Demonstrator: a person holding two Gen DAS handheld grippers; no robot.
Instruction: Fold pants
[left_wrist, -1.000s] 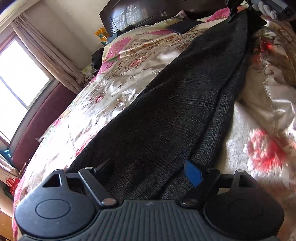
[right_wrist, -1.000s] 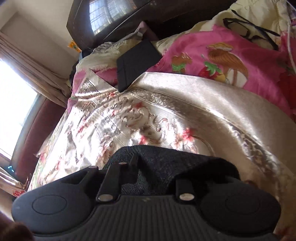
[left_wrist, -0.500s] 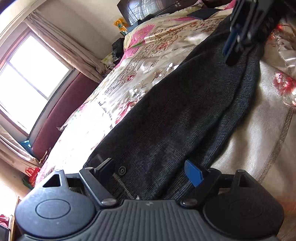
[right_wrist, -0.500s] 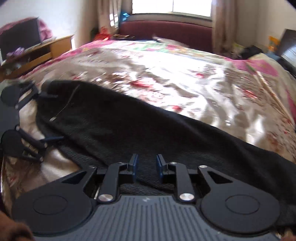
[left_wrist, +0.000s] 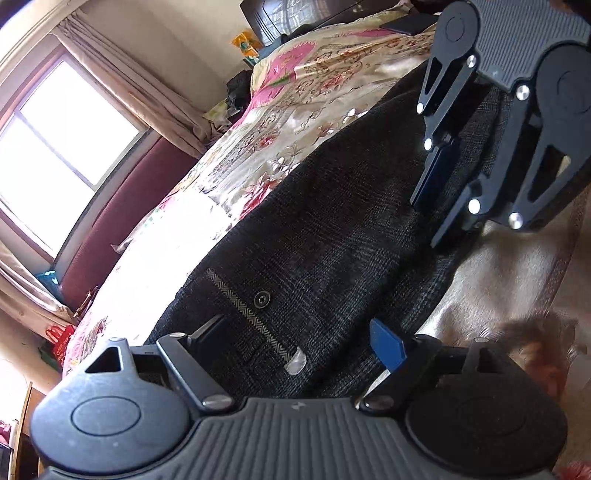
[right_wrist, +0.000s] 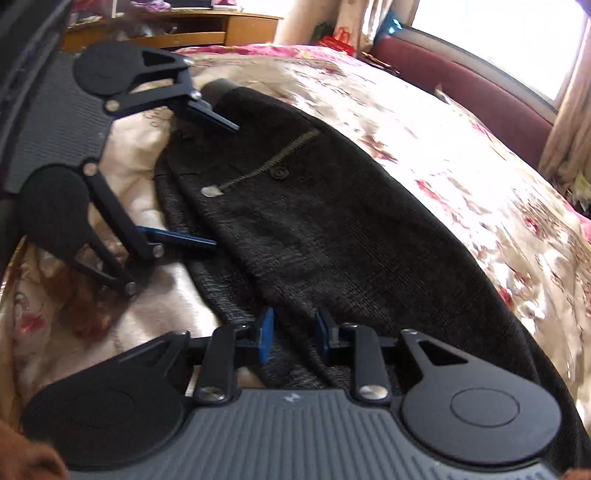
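Dark grey pants (left_wrist: 332, 229) lie folded over on a floral satin bedspread (left_wrist: 295, 110), back pocket and button (left_wrist: 261, 298) facing up. My left gripper (left_wrist: 295, 339) stands open at the waistband, its fingers wide apart on either side of the cloth without pressing it. From the other end my right gripper (right_wrist: 293, 334) faces it. Its jaws are opening, and a fold of the pants (right_wrist: 351, 229) lies loose between the blue pads (right_wrist: 266, 336). The left gripper (right_wrist: 225, 184) also shows in the right wrist view, and the right gripper (left_wrist: 424, 221) in the left wrist view.
A maroon bench (right_wrist: 461, 74) runs under the bright window along the bed's far side. A wooden desk (right_wrist: 184, 26) stands beyond the foot of the bed. The dark headboard (left_wrist: 295, 14) and a flat black object (left_wrist: 406, 24) are at the bed's head.
My right gripper swung round from the head of the bed, carrying the leg end over toward the waistband, and its jaws have widened. My left gripper slid along; button and pocket came into view.
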